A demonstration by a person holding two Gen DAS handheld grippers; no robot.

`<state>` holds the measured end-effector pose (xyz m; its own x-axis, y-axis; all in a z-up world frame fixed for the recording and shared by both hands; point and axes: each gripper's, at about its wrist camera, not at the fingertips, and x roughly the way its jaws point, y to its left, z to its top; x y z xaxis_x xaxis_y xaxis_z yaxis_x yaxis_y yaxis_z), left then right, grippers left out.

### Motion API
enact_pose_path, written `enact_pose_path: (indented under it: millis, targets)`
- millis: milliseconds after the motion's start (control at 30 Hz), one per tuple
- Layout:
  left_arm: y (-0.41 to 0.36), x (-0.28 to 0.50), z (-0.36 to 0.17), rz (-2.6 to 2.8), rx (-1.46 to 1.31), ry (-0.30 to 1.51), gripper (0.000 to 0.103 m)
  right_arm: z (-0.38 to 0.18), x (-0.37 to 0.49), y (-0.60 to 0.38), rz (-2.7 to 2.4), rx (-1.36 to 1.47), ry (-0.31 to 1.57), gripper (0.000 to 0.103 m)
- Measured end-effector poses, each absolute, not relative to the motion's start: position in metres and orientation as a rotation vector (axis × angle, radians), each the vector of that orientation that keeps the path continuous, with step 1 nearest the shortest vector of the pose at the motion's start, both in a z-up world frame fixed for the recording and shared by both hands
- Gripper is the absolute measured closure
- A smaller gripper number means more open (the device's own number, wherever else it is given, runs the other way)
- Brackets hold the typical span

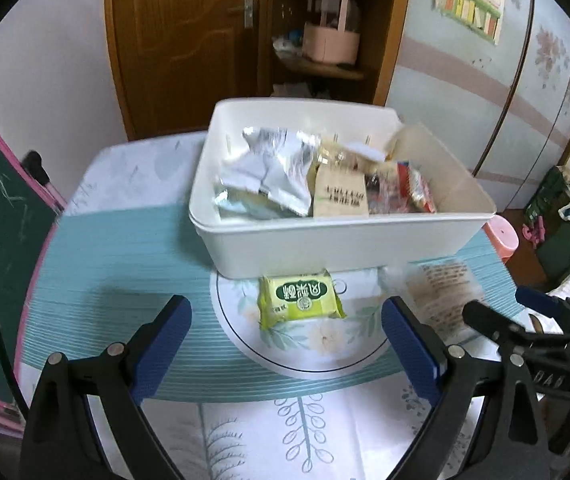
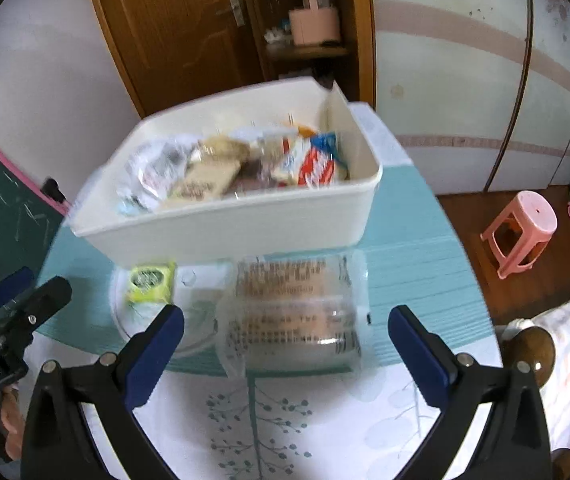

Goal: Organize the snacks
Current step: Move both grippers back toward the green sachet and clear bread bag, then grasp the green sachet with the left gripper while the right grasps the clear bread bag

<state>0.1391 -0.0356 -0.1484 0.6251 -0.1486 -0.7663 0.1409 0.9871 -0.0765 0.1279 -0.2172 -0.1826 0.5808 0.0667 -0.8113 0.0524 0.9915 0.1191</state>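
Blue-padded fingers [image 1: 165, 344] of the left gripper [image 1: 287, 344] stand spread wide and released above a floral tablecloth [image 1: 85, 280], nothing between them. Just ahead of the jaws, centred in their gap, lies a green packet [image 1: 299, 298] on a white round mat [image 1: 245, 340], untouched by either pad. Directly beyond it, touching or nearly touching its far edge, sits the white bin [image 1: 325, 240], heaped with snacks: a silver bag [image 1: 261, 168] toward its left and a tan pouch [image 1: 339, 196] at its middle. Outside the right jaw lies a clear pack [image 1: 441, 292], blurred, with the right gripper [image 1: 521, 304] beside it.

From the right wrist, the right gripper [image 2: 285, 344] also stands parted, its 2 fingers [image 2: 417, 356] gripping nothing. The clear pack [image 2: 297, 312] fills the space just ahead of the jaws, flat on the tablecloth [image 2: 405, 248], slightly nearer the left pad; whether it touches that pad cannot be told. The green packet [image 2: 151, 282] lies ahead of and outside the left jaw, against the foot of the bin [image 2: 225, 228]. Red-and-blue wrappers [image 2: 317, 160] show at the bin's right end. The left gripper [image 2: 25, 300] pokes in at far left. A pink stool [image 2: 521, 232] stands on the floor well to the right.
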Motion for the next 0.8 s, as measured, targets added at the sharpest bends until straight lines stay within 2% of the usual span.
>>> enact_pose_path:
  millis: [333,533,800]
  targets:
    - [-0.04,0.173,-0.199,-0.164,-0.068,1.007,0.008,-0.224,0.146,-0.21,-0.022,0.096,1.021,0.001]
    - [-0.048,0.187,-0.224,-0.158,-0.101,1.076,0.008,-0.228,0.15,-0.196,-0.032,0.025,1.0,0.0]
    - [-0.056,0.196,-0.24,-0.091,-0.061,1.069,0.008,-0.232,0.149,-0.188,-0.051,-0.04,0.995,0.0]
